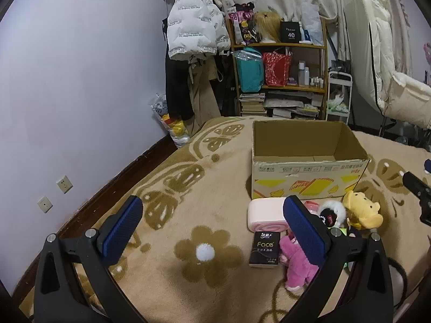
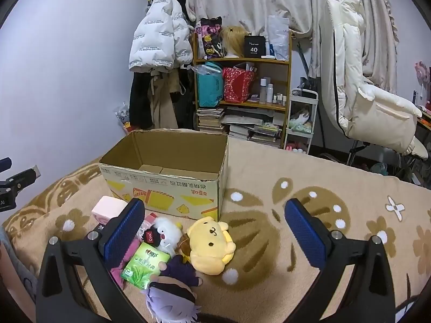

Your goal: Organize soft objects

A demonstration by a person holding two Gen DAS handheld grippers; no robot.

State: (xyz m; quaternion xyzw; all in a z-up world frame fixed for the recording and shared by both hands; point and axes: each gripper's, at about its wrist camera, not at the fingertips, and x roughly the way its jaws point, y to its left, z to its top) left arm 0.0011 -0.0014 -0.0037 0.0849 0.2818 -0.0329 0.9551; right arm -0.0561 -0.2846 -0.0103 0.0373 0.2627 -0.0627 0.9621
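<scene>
Soft things: a heap on the bed's blanket, just in front of the cardboard box.
Yellow dog plush: lies on its back, head toward the box, long axis running from the box toward me.
Purple-haired doll: nearest me, head toward me, dark body toward the yellow dog.
White plush with black cap: just left of the yellow dog, touching it.
Pink plush: lies partly behind my left claw's right finger; which way it points I cannot tell.
Pink swirl roll cushion: long axis across the box front, swirl end facing me.
Tissue packs: black one by the roll, green one among the plush.
Box: open top, long side facing me.
My left claw: spread wide, holding nothing.
My right claw: spread wide, holding nothing, above the yellow dog.
</scene>
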